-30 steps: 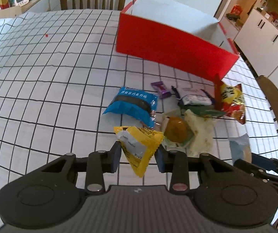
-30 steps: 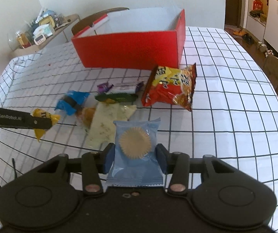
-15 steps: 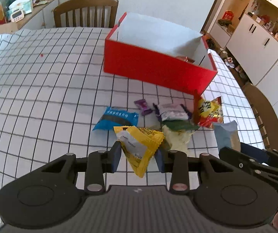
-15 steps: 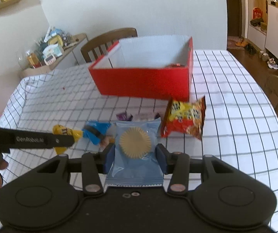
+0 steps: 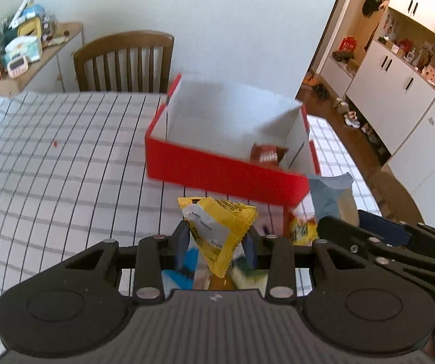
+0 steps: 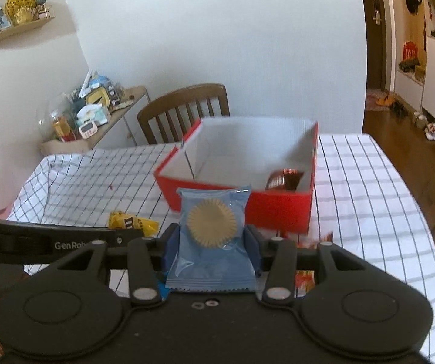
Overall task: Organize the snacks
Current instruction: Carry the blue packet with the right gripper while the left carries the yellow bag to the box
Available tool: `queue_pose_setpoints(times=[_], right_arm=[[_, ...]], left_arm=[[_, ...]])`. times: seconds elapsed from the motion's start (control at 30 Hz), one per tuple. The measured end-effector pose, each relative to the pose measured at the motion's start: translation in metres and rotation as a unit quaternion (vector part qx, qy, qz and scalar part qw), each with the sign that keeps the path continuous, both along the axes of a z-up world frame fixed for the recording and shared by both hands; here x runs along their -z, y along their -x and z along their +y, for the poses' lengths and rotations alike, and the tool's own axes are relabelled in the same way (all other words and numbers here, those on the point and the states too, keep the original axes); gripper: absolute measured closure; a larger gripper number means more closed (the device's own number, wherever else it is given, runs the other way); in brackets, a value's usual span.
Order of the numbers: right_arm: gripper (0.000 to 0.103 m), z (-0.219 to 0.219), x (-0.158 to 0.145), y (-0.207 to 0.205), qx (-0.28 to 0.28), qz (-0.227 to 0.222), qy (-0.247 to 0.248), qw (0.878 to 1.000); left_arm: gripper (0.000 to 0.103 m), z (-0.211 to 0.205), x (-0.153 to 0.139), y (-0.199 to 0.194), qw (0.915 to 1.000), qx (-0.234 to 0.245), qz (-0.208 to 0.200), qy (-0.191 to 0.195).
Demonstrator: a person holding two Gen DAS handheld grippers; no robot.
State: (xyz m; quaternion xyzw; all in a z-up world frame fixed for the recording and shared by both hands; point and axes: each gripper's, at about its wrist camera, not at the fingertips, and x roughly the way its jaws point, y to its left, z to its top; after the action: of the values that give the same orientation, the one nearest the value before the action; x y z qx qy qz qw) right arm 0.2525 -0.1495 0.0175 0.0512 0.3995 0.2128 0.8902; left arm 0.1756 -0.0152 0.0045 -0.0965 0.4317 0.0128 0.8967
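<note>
My left gripper [image 5: 216, 244] is shut on a yellow snack packet [image 5: 217, 227], held in the air short of the red box [image 5: 217, 173]. My right gripper [image 6: 213, 247] is shut on a blue packet with a round cake [image 6: 211, 230], also raised in front of the red box [image 6: 247, 206]. One dark red snack [image 6: 284, 179] lies inside the box at its right end. From the right wrist view the yellow packet [image 6: 132, 221] shows at the tip of the left gripper's black arm. Loose snacks on the table are mostly hidden under both grippers.
A checked cloth covers the table [image 5: 50, 166]. A wooden chair [image 5: 123, 60] stands behind the table and a cluttered side shelf [image 5: 20, 54] is at the far left. White cupboards [image 5: 399, 75] line the right. The right gripper with its blue packet [image 5: 329, 200] shows beside the box.
Both grippers have risen with their packets and tilted up, so the box's inside and the room behind now show. The loose snacks have slid out of sight below the fingers.
</note>
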Motion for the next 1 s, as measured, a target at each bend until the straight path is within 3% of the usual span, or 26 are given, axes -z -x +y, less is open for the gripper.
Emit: queue_pose_setpoints(times=[0.53,1.0], right_arm=[[0.058,0.007,-0.005,-0.075,0.008,-0.009,0.024,1.000],[0.058,0.009,0.023,-0.147,0.008,0.014,0.055,0.998]], left_arm=[[0.067,-0.006,-0.028,-0.082,0.9988,0.005,-0.026,-0.042],[0.067,-0.007,-0.006,-0.154,0.9983,0.020,-0.007,-0.054]])
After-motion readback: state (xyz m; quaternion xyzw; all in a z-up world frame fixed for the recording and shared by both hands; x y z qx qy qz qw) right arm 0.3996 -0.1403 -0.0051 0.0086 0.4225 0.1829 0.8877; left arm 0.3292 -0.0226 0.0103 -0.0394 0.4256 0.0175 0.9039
